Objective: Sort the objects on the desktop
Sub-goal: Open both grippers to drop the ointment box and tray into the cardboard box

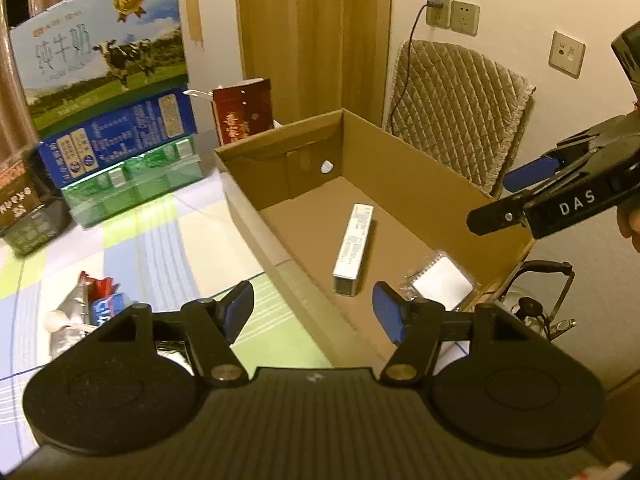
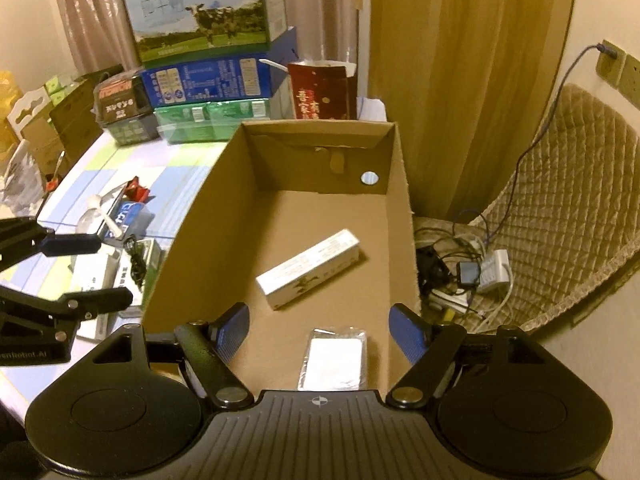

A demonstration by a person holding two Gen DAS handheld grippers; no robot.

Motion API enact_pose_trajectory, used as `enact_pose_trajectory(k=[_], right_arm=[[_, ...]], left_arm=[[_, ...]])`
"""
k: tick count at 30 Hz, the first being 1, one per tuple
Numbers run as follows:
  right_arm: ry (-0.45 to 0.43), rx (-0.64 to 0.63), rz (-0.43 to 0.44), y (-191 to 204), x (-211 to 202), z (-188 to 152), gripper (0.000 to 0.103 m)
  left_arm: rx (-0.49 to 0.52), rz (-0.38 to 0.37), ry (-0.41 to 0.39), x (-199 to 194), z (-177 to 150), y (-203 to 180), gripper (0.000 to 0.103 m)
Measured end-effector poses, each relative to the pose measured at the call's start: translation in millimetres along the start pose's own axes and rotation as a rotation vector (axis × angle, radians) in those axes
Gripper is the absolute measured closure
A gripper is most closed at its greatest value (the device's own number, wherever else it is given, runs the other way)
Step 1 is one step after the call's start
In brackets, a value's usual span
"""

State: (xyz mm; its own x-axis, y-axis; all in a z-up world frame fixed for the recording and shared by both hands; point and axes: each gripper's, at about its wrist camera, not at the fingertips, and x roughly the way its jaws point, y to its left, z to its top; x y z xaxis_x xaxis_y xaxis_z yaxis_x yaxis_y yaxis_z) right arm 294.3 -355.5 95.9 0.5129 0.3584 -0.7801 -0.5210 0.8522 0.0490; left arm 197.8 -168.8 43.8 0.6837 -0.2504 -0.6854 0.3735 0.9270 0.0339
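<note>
An open cardboard box (image 1: pixel 280 136) (image 2: pixel 200 216) stands on the checked tablecloth. Inside it lie a long white carton (image 1: pixel 354 248) (image 2: pixel 308 274) and a clear plastic packet (image 1: pixel 440 282) (image 2: pixel 336 360). My left gripper (image 1: pixel 314 312) (image 2: pixel 100 272) is open and empty, hanging above the box's near left wall. My right gripper (image 2: pixel 320 320) (image 1: pixel 508 196) is open and empty over the near end of the box, just above the packet. Loose items lie on the cloth left of the box: a red and blue tube (image 1: pixel 104 304) (image 2: pixel 128 208), small white boxes (image 2: pixel 104 280) and a black cable (image 2: pixel 136 256).
Stacked milk cartons (image 1: pixel 104 80) (image 2: pixel 204 68) and a dark red box (image 1: pixel 244 110) (image 2: pixel 324 92) stand behind the cardboard box. Right of it is a quilted chair (image 1: pixel 460 100) (image 2: pixel 560 220) holding a power strip and cables (image 2: pixel 472 272). A glass kettle (image 1: pixel 532 308) sits by the box's near right corner.
</note>
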Motion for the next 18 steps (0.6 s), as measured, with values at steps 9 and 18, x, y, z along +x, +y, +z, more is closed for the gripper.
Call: enact_pose_trajectory(k=[9, 18], right_arm=[[-0.018, -0.05, 0.017, 32, -17, 3, 0.028], [-0.04, -0.112, 0.05, 71, -29, 6, 0.025]], left_arm=[[-0.019, 0.038, -0.026, -36, -5, 22, 0.038], [-0.061, 0.094, -0.036, -71, -18, 53, 0.032]])
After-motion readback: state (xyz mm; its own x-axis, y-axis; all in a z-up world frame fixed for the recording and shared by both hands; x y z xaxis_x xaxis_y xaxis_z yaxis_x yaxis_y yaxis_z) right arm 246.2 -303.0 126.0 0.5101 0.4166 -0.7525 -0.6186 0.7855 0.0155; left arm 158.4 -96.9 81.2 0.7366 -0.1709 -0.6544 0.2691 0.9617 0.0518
